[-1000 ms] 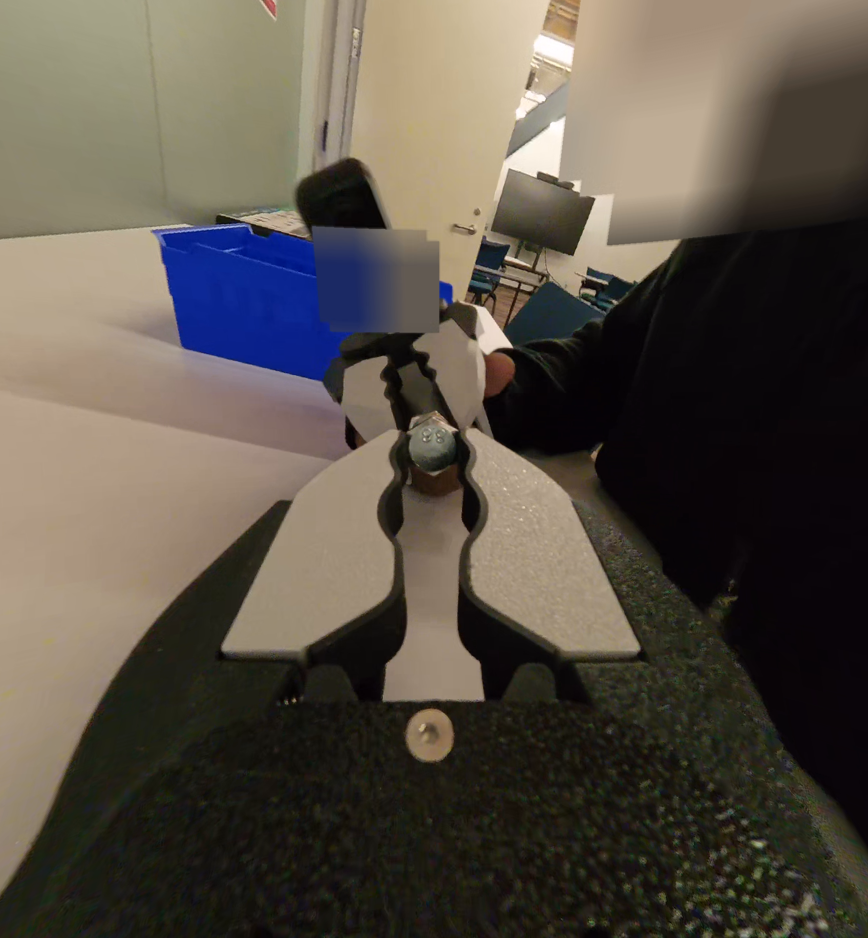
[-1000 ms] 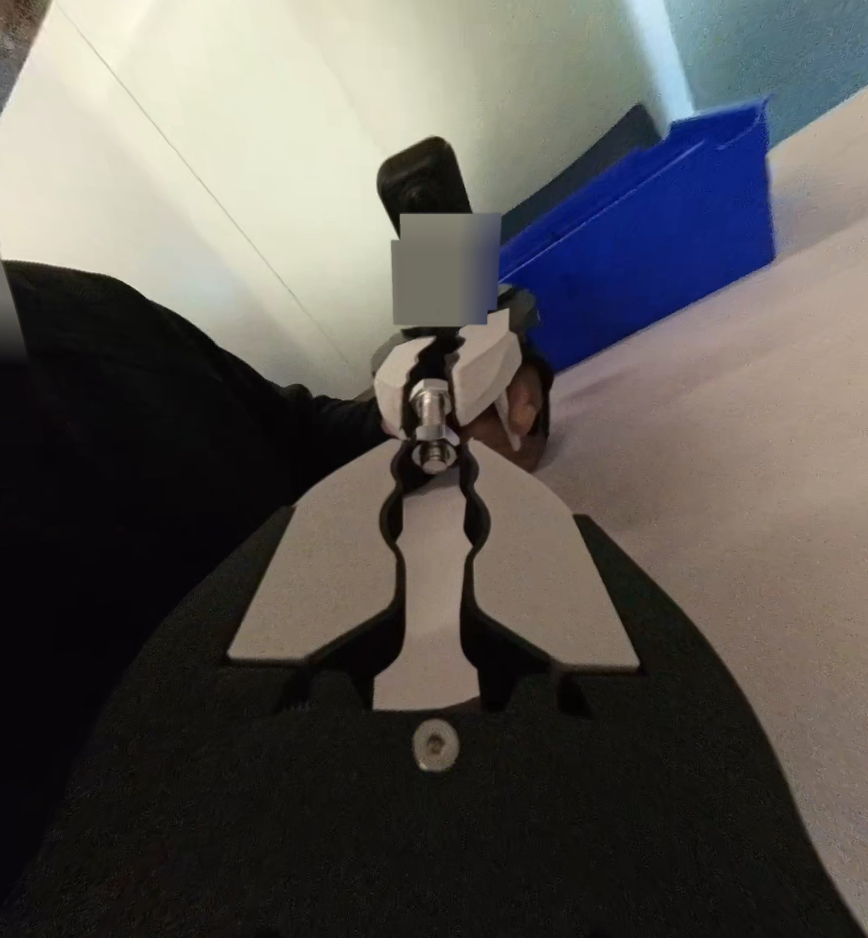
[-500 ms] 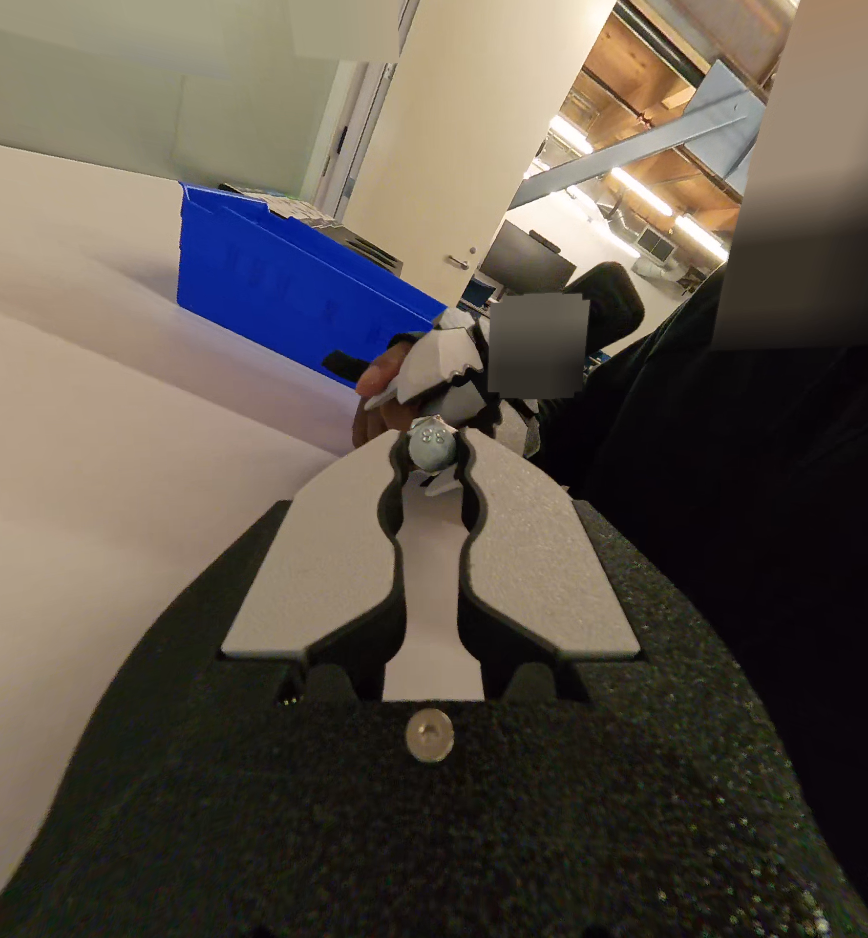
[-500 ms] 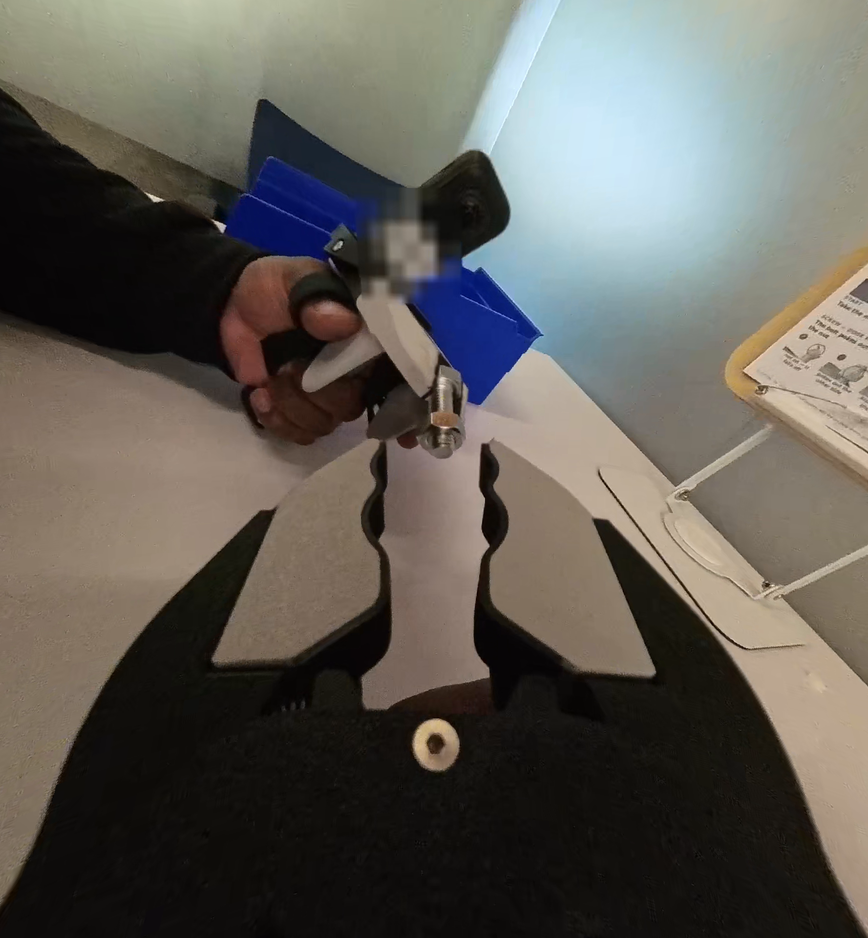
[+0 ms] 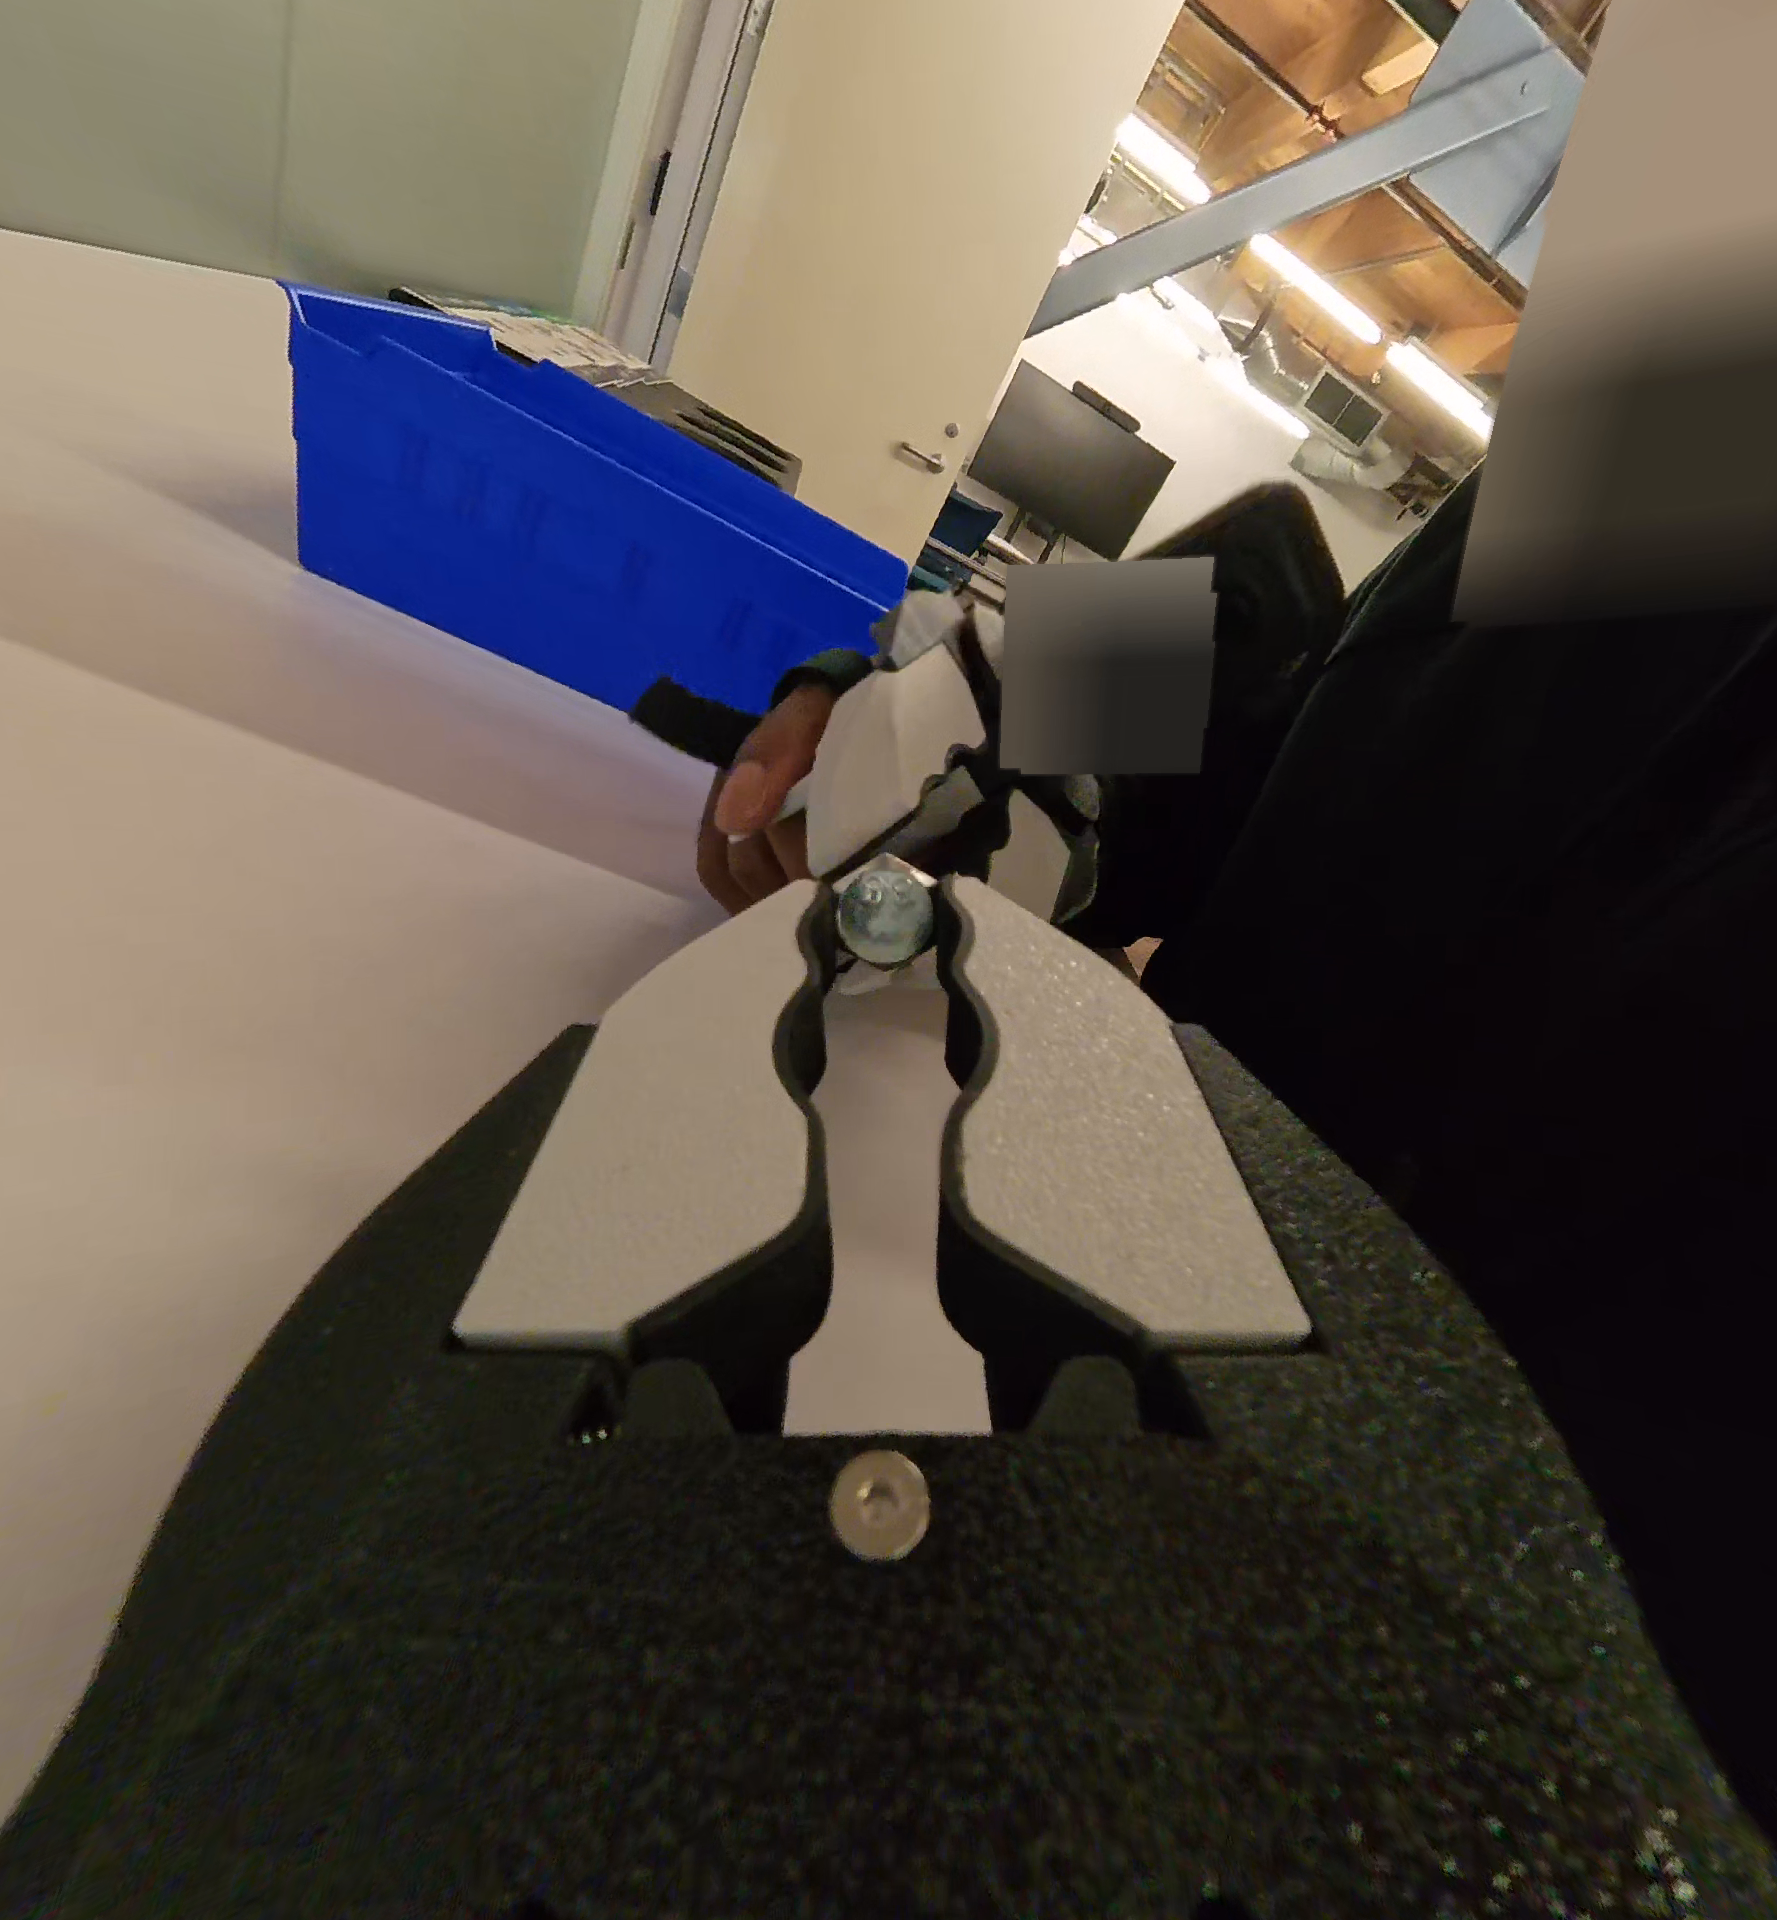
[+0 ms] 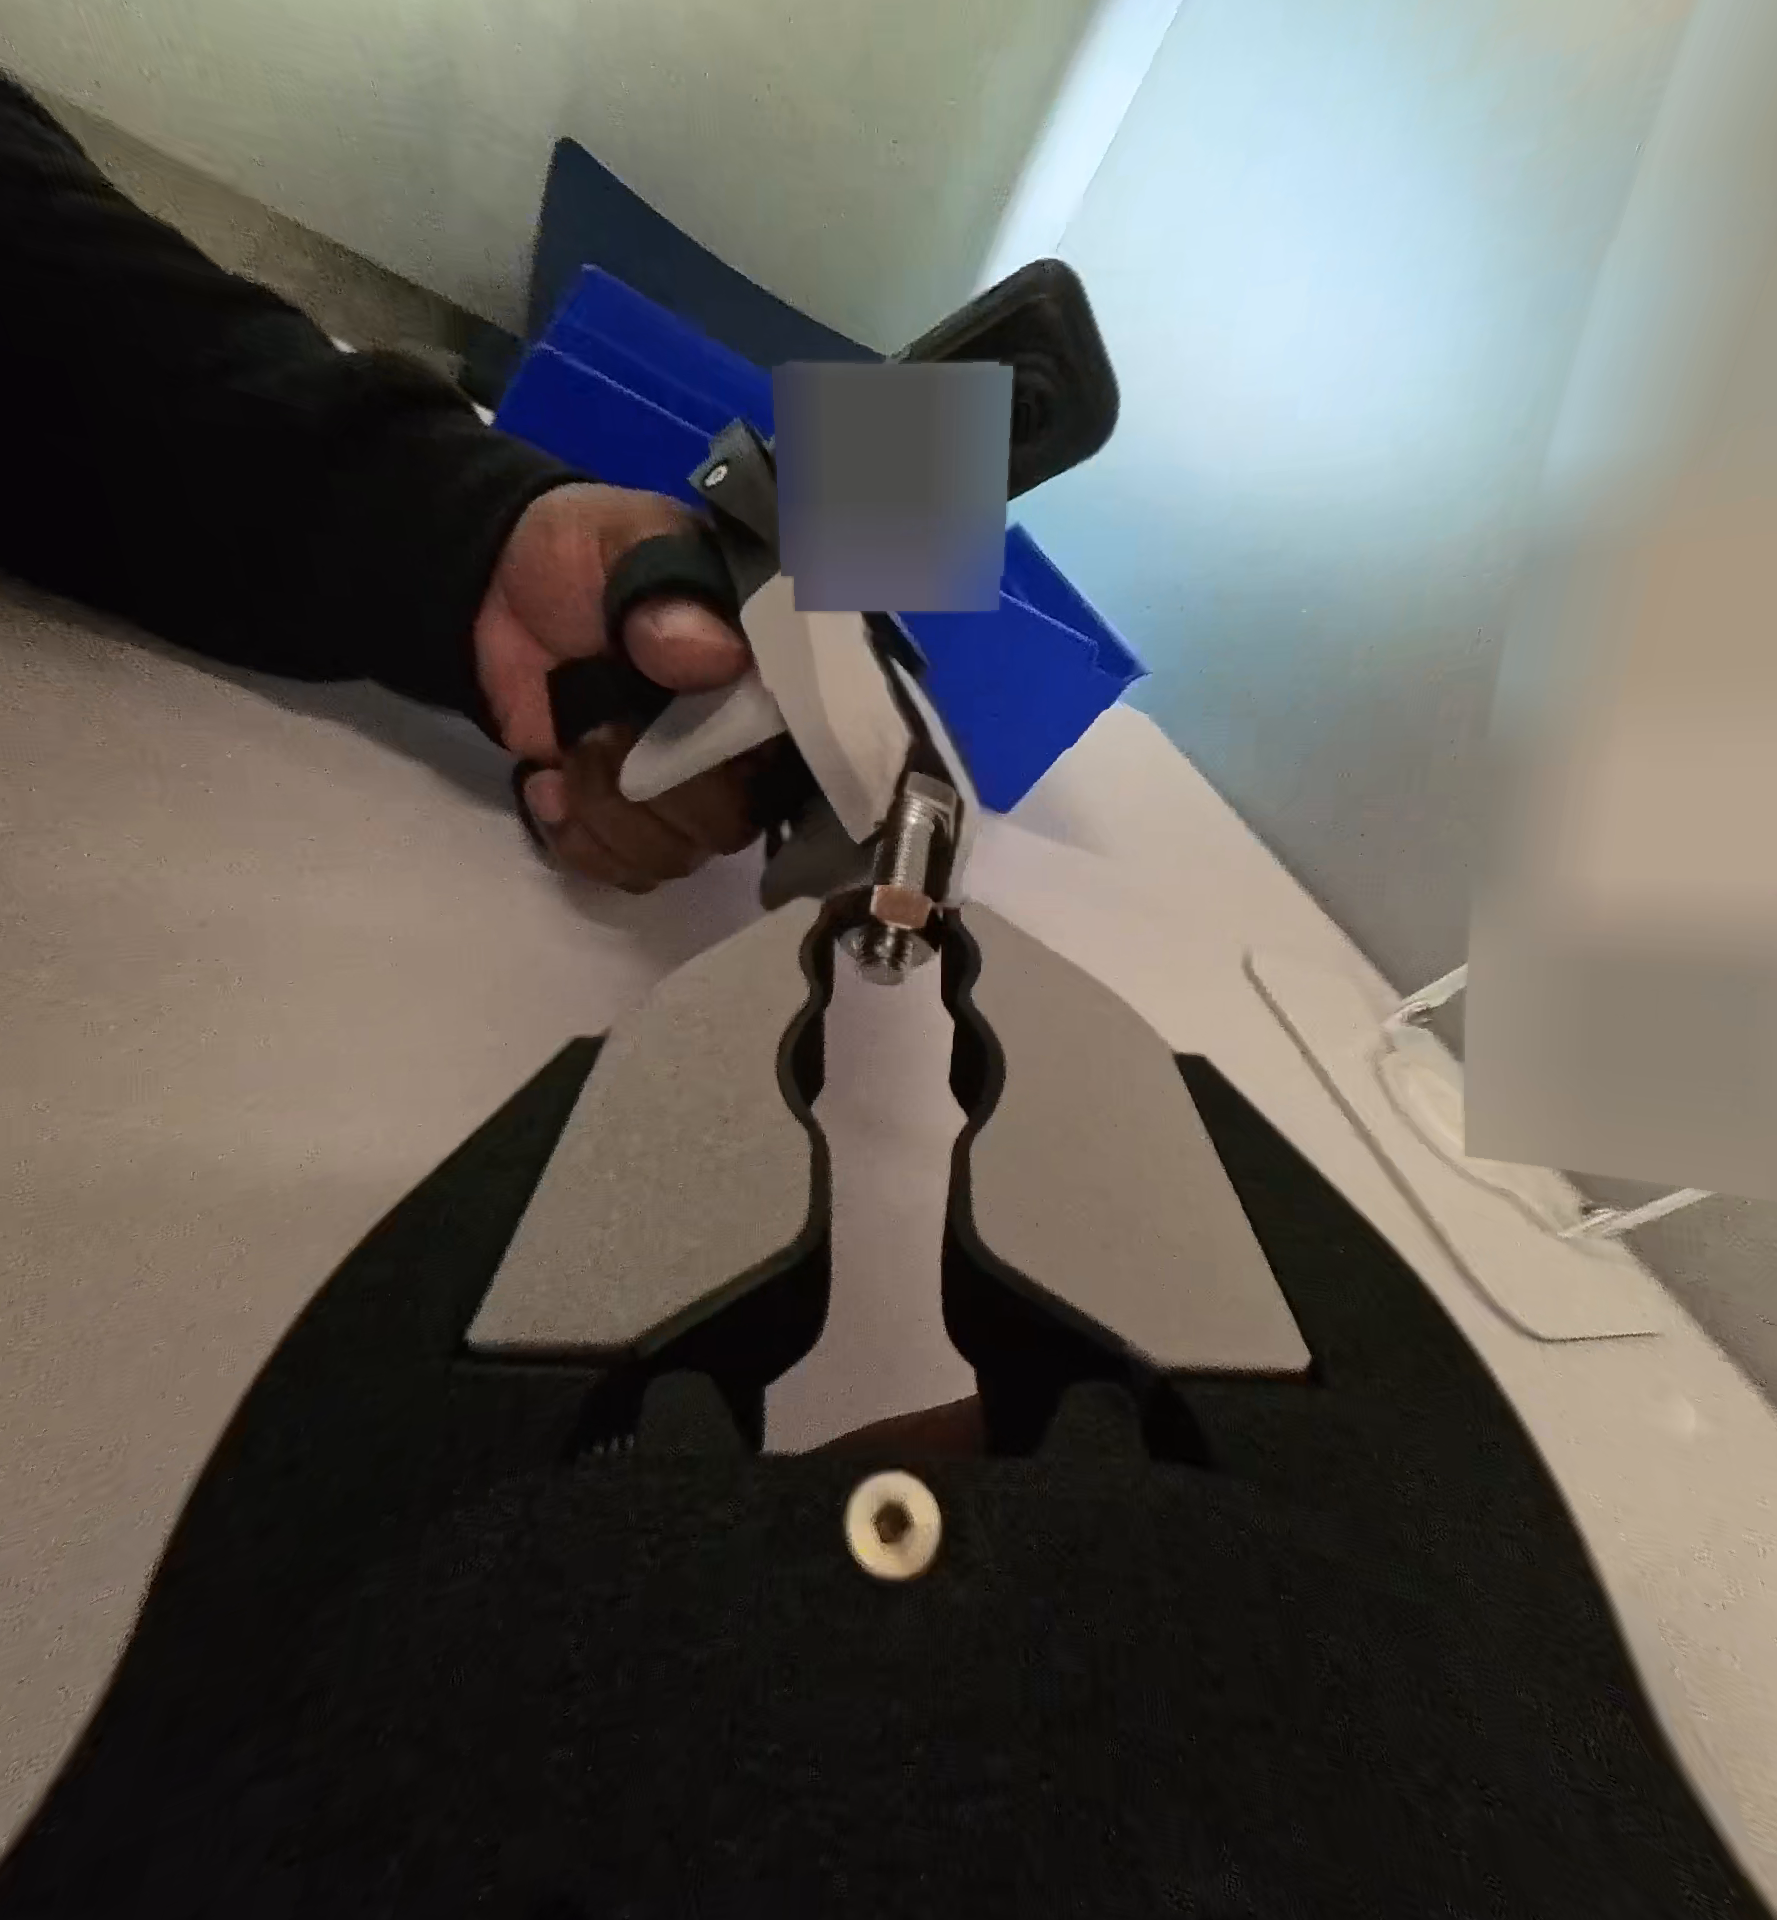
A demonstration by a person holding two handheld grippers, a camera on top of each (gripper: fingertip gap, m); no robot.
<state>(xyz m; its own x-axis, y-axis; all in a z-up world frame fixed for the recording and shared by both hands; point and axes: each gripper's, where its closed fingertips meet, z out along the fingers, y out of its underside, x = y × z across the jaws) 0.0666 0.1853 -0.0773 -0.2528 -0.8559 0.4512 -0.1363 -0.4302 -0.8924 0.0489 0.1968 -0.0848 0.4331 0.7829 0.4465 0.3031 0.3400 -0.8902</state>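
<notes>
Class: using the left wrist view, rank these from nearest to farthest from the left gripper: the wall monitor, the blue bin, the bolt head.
1. Bolt head: clamped between the left gripper's fingers.
2. Blue bin: on the table, ahead and left.
3. Wall monitor: in the far room, upper right.

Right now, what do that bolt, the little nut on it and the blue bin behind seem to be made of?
The bolt looks like bright plated steel: silvery, shiny, with cut threads and a hex head. The nut looks like metal too, duller and faintly coppery, though that may be the light. The blue bin looks like moulded plastic: even colour, soft sheen, ribbed walls.
</notes>
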